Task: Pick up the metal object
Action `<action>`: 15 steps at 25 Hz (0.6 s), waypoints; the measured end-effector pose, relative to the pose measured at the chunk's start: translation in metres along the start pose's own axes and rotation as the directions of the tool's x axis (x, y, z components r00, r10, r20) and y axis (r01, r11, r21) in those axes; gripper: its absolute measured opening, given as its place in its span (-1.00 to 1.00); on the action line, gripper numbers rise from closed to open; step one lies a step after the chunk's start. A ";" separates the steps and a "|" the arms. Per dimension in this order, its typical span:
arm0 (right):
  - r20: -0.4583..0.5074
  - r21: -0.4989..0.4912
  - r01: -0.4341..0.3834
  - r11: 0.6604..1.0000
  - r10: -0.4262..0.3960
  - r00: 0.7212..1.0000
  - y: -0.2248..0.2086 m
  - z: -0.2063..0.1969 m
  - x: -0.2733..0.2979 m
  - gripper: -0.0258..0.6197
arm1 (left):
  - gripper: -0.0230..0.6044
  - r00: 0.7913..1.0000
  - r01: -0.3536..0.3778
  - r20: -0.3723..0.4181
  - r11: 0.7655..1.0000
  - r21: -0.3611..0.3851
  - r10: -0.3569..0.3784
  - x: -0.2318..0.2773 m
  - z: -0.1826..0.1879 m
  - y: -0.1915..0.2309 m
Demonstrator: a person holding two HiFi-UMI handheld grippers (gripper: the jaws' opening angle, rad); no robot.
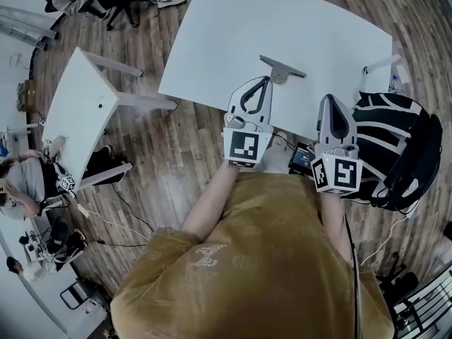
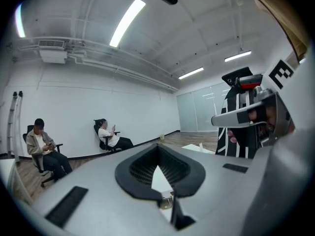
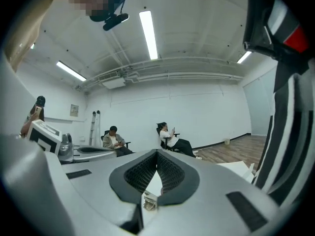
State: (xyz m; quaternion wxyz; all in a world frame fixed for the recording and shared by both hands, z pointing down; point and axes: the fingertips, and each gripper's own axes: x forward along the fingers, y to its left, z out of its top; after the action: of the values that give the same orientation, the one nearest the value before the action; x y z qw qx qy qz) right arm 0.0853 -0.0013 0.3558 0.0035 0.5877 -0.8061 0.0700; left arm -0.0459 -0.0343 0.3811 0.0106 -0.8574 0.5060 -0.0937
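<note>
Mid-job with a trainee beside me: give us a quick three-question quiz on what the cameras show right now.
1. True or false: the metal object lies nearer the right gripper than the left gripper.
2. Multiple choice: the metal object is A) resting on the white table; B) between the left gripper's jaws; C) lifted in the right gripper.
3. Fill in: both grippers' jaws are ____.
Key: 1 false; 2 A; 3 shut.

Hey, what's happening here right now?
A person holds two grippers at the near edge of the white table. The left gripper and right gripper both have their jaws shut and empty. The metal object lies on the table just ahead of the left gripper, not yet picked up.
</note>
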 end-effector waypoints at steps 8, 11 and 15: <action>-0.032 -0.005 -0.022 1.000 0.022 0.999 -0.008 -0.005 0.020 -0.90 | -0.91 0.998 0.033 -0.053 0.990 0.135 -0.026 0.040 -0.011 0.005; -0.044 0.008 0.007 1.000 -0.006 0.999 -0.014 -0.008 0.025 -0.90 | -0.91 0.994 0.086 -0.091 0.968 0.237 -0.066 0.052 -0.025 0.003; -0.059 0.027 0.050 0.998 -0.048 0.997 -0.024 -0.014 0.036 -0.90 | -0.91 0.973 0.197 -0.190 0.895 0.400 -0.129 0.070 -0.061 -0.008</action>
State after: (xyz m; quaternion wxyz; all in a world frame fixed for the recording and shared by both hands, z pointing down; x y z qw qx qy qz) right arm 0.0960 -0.0407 0.3750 0.0204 0.6049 -0.7899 0.0987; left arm -0.0163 -0.0863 0.4524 0.1451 -0.8647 0.3995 -0.2677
